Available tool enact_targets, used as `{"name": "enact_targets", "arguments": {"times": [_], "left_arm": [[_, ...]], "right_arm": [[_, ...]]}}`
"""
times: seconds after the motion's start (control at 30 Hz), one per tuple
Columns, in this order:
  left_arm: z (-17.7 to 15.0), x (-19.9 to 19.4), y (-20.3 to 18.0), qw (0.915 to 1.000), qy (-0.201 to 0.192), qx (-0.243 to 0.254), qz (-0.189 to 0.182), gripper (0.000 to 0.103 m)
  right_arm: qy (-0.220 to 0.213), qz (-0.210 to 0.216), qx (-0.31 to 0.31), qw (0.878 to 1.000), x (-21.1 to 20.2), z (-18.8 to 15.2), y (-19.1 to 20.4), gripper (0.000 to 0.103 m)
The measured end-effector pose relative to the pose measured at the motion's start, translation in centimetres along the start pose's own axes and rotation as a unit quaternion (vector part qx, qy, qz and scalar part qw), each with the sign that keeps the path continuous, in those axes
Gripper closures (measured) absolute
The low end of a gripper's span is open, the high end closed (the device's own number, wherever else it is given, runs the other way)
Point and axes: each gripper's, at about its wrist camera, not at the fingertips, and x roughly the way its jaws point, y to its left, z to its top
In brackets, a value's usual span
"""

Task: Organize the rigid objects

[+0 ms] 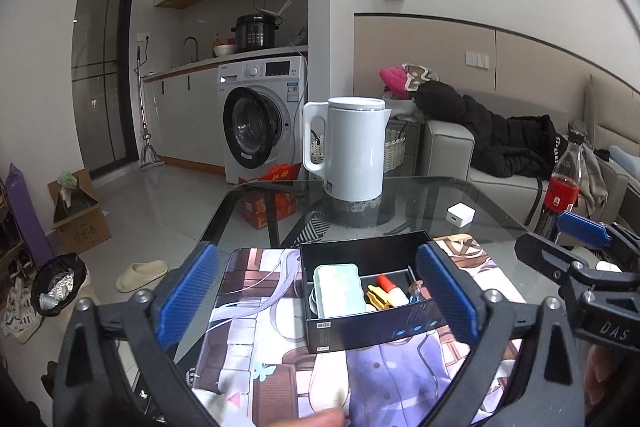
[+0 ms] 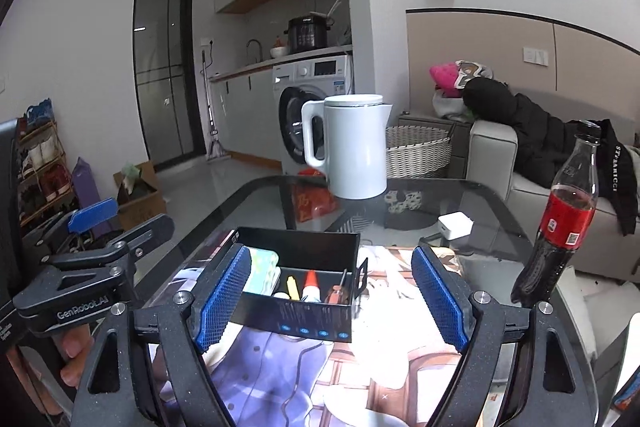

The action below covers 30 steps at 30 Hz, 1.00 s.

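A black open box [image 1: 376,327] stands on a printed mat [image 1: 256,359] on the glass table. It holds a pale green case [image 1: 338,289], a yellow clip [image 1: 378,297], a red-capped white tube [image 1: 394,289] and a small screwdriver [image 1: 414,287]. The box also shows in the right wrist view [image 2: 304,319], with the tube [image 2: 310,285] and a yellow piece [image 2: 293,287] inside. My left gripper [image 1: 316,303] is open and empty, its fingers either side of the box. My right gripper [image 2: 332,297] is open and empty above the mat [image 2: 360,359].
A white kettle [image 1: 352,147] stands at the table's far side. A cola bottle [image 2: 560,215] stands at the right. A white charger cube [image 2: 456,225] lies on the glass. The right gripper shows at the right of the left wrist view [image 1: 580,267].
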Motion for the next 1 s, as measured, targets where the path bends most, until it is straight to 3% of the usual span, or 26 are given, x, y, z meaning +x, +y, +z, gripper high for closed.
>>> {"name": "enact_targets", "arguments": {"times": [0.27,0.43,0.6,1.0], "left_arm": [[-0.7,-0.7,-0.6,0.9996,-0.021,0.015,0.008,0.000],[-1.3,-0.8,-0.8,0.9980,-0.045,0.029,0.033,0.000],[-1.5,-0.3,-1.0,0.9988,-0.032,0.024,0.028,0.000],[-1.7,-0.3,-1.1,0.9994,-0.022,0.013,0.023,0.000]], "right_arm": [[-0.018,-0.007,-0.003,1.000,-0.9,-0.1,0.3,0.018],[-0.023,-0.018,-0.002,1.000,-0.8,-0.6,0.7,0.013],[-0.037,-0.040,-0.020,0.998,-0.6,-1.0,1.4,0.013],[-0.020,-0.036,-0.002,0.999,-0.1,-1.2,0.7,0.012]]}}
